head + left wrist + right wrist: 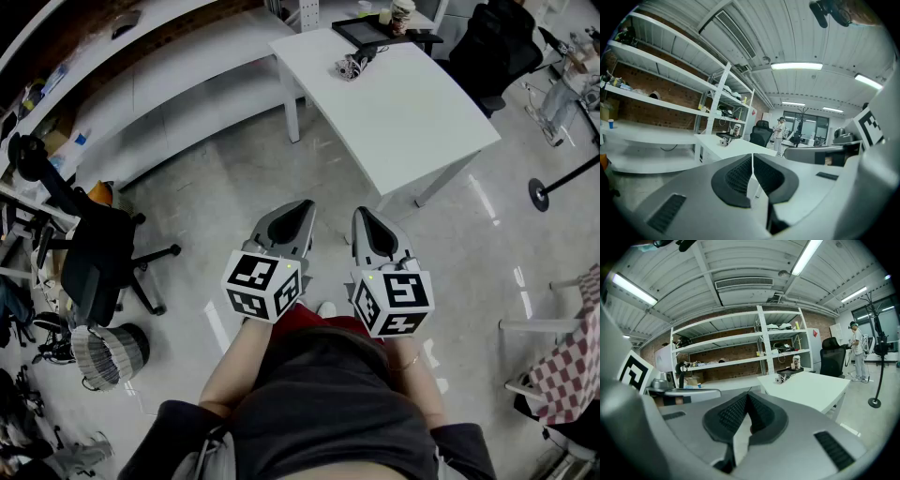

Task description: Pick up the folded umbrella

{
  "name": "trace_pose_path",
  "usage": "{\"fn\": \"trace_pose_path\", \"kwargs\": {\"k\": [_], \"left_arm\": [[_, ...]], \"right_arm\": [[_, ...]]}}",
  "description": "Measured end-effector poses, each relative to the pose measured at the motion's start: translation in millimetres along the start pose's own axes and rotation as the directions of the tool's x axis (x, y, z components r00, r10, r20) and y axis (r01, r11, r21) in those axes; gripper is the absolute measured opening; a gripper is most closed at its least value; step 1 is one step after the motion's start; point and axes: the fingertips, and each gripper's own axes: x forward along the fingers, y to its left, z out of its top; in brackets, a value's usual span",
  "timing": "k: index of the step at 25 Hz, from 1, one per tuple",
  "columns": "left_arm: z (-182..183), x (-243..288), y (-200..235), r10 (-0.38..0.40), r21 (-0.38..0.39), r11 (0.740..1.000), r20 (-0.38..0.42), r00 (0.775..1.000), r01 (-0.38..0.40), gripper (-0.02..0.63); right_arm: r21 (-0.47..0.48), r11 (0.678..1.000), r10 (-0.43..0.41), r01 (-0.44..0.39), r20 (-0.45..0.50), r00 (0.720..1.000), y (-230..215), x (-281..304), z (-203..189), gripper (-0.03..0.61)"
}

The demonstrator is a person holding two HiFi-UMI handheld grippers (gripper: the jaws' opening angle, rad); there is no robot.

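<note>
The folded umbrella point(354, 64), a small patterned bundle, lies near the far end of a white table point(412, 112). It also shows small on the tabletop in the left gripper view point(723, 142) and in the right gripper view point(782, 378). My left gripper point(302, 208) and right gripper point(364, 216) hang side by side above the floor, well short of the table and pointing toward it. The left gripper's point(753, 157) dark pads meet with nothing between them. The right gripper's point(747, 397) pads also meet at the tips, with nothing held.
A black tray point(370, 30) with a paper cup point(403, 13) sits behind the umbrella. An office chair point(94, 253) and a basket point(111, 354) stand at the left, another black chair point(497, 42) beyond the table, a stand base point(541, 194) at the right. A person point(857, 352) stands far off.
</note>
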Motion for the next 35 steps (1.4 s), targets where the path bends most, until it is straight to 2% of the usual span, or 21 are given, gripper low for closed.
{"fn": "trace_pose_path", "kwargs": {"k": [7,18,35], "left_arm": [[-2.6,7.8,-2.0,0.008,0.017,1.000,-0.006,1.000,-0.008,0.022],[-4.4,5.0,4.8,0.061,0.008,0.998,0.005,0.998,-0.061,0.023],[5.3,21.6,14.2,0.102,0.035,0.994,0.006,0.995,-0.102,0.023]], "right_arm": [[0.029,0.999,0.020,-0.019,-0.007,1.000,-9.1,3.5,-4.1,0.018],[0.058,0.998,-0.016,0.016,0.002,1.000,-34.0,2.7,1.6,0.018],[0.078,0.997,0.019,-0.020,0.016,1.000,-46.9,20.7,14.6,0.018]]}}
